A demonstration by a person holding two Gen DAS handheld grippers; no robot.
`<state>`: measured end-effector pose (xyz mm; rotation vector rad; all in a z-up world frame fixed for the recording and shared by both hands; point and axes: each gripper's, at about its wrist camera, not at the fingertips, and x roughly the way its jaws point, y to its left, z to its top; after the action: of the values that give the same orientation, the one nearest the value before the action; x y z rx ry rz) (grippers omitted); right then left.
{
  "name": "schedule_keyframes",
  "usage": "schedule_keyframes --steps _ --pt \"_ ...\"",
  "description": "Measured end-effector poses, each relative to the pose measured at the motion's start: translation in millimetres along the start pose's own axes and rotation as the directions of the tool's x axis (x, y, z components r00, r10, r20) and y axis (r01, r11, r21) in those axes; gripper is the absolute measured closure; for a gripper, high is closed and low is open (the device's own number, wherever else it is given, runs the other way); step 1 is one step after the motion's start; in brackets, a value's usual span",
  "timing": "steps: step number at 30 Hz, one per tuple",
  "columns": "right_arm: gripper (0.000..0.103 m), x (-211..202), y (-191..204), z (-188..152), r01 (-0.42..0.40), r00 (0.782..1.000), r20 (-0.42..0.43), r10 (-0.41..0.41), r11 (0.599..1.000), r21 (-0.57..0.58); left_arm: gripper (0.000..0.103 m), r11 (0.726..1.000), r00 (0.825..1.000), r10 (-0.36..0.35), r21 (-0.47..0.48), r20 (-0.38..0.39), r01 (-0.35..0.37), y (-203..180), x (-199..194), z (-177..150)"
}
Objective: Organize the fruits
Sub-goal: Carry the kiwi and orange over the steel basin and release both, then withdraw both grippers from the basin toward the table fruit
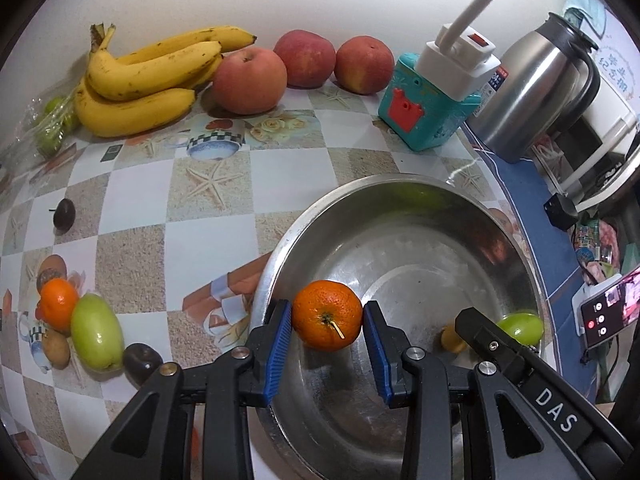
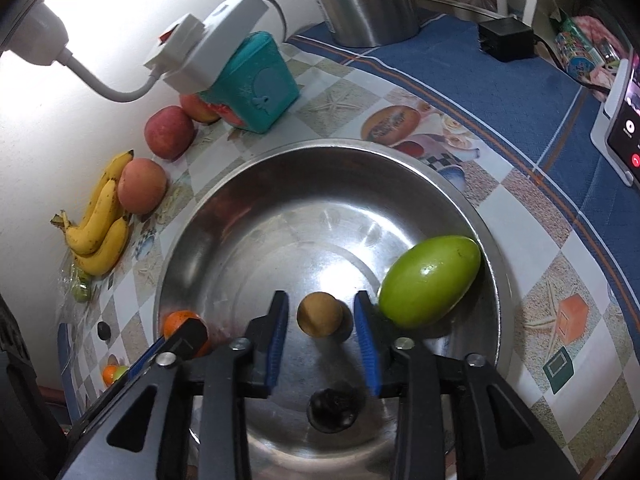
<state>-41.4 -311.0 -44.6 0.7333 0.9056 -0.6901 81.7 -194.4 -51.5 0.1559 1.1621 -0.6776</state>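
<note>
orange [image 1: 327, 315] held by left fingers [image 1: 280, 334] over bowl rim [image 1: 280, 248]; right fingers [image 2: 280, 316] wide.

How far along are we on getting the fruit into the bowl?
Partly there. Already in the steel bowl: a green fruit and a dark fruit. In hand: the left gripper brackets a tangerine over the bowl, and the right gripper brackets a small brown fruit; grip unclear. Left on the table: bananas, three apples and a small cluster.

Orange tangerine [image 1: 327, 315], silver bowl [image 1: 400, 216], green fruit [image 2: 429, 281], checkered starfish tablecloth [image 1: 208, 184].
</note>
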Motion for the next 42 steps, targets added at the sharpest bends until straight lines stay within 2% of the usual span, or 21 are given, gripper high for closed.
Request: schedule_keyframes --steps 10,14,18,21,22,24,26,29,30,31,32,36,38,39,42 --pt "0.066 -15 4 6 -0.019 0.999 0.035 0.019 1.000 -0.010 0.062 1.000 1.000 0.019 0.018 -0.012 -0.019 -4 -2 2" --pt "0.065 -20 6 7 -0.024 0.999 0.039 0.025 1.000 -0.014 0.053 1.000 1.000 0.014 0.021 0.001 -0.014 -6 -9 4" --pt "0.059 -23 6 8 -0.030 0.999 0.036 0.031 1.000 -0.006 0.052 1.000 1.000 0.012 0.029 0.012 -0.012 -7 -18 6" --pt "0.058 -25 6 9 -0.028 0.999 0.037 0.028 1.000 -0.006 0.052 0.999 0.999 0.039 0.015 0.001 -0.039 -3 -23 8" --pt "0.053 -25 6 9 -0.026 0.999 0.035 0.026 1.000 -0.006 0.052 0.999 0.999 0.052 0.005 -0.002 -0.052 1 -25 8" --pt "0.045 -25 6 9 -0.017 0.999 0.030 0.018 1.000 -0.003 0.048 0.997 0.997 0.071 -0.017 -0.006 -0.071 8 -29 8" --pt "0.045 -26 7 9 0.004 1.000 0.027 -0.004 1.000 -0.013 0.042 0.994 0.995 0.101 -0.042 -0.016 -0.101 16 -32 9" --pt "0.040 -26 9 9 0.024 1.000 0.018 -0.023 0.999 -0.036 0.034 0.982 0.987 0.156 -0.098 -0.043 -0.159 32 -37 9" --pt "0.033 -26 10 9 0.031 0.999 0.014 -0.031 0.999 -0.044 0.033 0.976 0.983 0.174 -0.123 -0.055 -0.179 39 -38 9" --pt "0.032 -27 11 8 0.045 0.999 0.016 -0.044 0.998 -0.054 0.028 0.968 0.979 0.192 -0.152 -0.067 -0.200 46 -39 8" --pt "0.032 -28 12 8 0.057 0.998 0.018 -0.056 0.996 -0.065 0.024 0.961 0.976 0.206 -0.173 -0.074 -0.216 53 -40 7" --pt "0.032 -29 16 6 0.068 0.998 0.015 -0.067 0.993 -0.093 0.021 0.929 0.959 0.270 -0.237 -0.086 -0.283 77 -49 3" --pt "0.032 -29 19 5 0.076 0.997 0.013 -0.075 0.991 -0.113 0.003 0.916 0.952 0.296 -0.257 -0.084 -0.307 85 -55 1" --pt "0.032 -29 21 5 0.078 0.997 0.011 -0.077 0.989 -0.125 0.000 0.907 0.947 0.313 -0.271 -0.075 -0.321 90 -59 0" --pt "0.031 -29 27 2 0.075 0.997 0.006 -0.075 0.984 -0.163 0.000 0.894 0.939 0.337 -0.292 -0.063 -0.340 98 -68 -3"
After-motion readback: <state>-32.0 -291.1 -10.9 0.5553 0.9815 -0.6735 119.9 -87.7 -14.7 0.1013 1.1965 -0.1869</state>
